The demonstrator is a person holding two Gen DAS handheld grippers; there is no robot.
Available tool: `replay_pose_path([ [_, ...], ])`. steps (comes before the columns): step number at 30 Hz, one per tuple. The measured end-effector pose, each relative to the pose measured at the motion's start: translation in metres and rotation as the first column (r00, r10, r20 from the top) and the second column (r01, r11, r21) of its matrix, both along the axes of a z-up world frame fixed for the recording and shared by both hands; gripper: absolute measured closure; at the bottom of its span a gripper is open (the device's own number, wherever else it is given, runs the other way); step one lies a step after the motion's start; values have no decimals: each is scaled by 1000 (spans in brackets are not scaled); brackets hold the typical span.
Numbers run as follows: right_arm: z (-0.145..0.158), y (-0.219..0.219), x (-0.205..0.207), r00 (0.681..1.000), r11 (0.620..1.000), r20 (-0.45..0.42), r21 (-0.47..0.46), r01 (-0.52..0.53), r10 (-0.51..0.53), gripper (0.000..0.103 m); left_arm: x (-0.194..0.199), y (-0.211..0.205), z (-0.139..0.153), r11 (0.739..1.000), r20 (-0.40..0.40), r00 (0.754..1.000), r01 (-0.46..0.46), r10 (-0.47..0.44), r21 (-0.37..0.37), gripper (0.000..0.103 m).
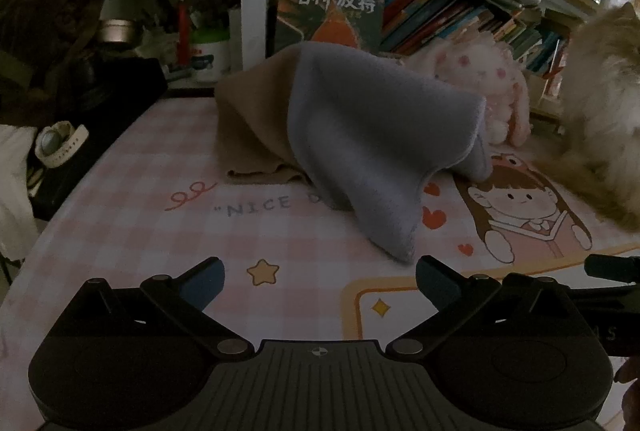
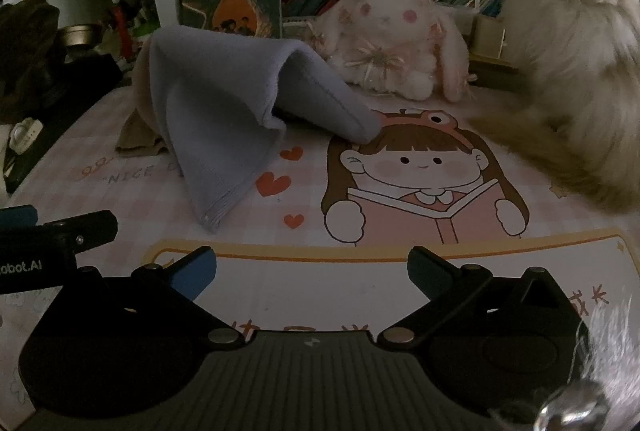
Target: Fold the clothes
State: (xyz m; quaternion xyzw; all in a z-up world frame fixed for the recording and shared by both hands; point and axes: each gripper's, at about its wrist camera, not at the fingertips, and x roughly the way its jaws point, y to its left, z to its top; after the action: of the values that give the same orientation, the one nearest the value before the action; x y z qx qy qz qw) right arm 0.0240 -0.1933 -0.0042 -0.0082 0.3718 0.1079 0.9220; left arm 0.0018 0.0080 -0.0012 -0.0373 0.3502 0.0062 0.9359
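While the pink checked surface (image 2: 400, 283) spreads beneath everything, a fluffy cat (image 2: 572, 43) sits at its right rear. Left of the cat, a blue-grey garment (image 1: 360, 135) lies in a raised heap over a beige cloth (image 1: 252, 127), covering part of the "NICE" lettering. Just behind the garment sits a plush rabbit (image 2: 392, 43). Nearer than the garment, the left hand-held gripper (image 1: 320, 283) and right hand-held gripper (image 2: 312, 271) both hover spread wide, grasping nothing.
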Motion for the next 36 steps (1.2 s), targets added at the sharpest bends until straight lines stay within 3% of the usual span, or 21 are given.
replay_pose_path([
  [36,-11,2,6,999,1000,-41,6,12,-12,0,6,-1,-4,999,-37,999,-18,19,29,0],
])
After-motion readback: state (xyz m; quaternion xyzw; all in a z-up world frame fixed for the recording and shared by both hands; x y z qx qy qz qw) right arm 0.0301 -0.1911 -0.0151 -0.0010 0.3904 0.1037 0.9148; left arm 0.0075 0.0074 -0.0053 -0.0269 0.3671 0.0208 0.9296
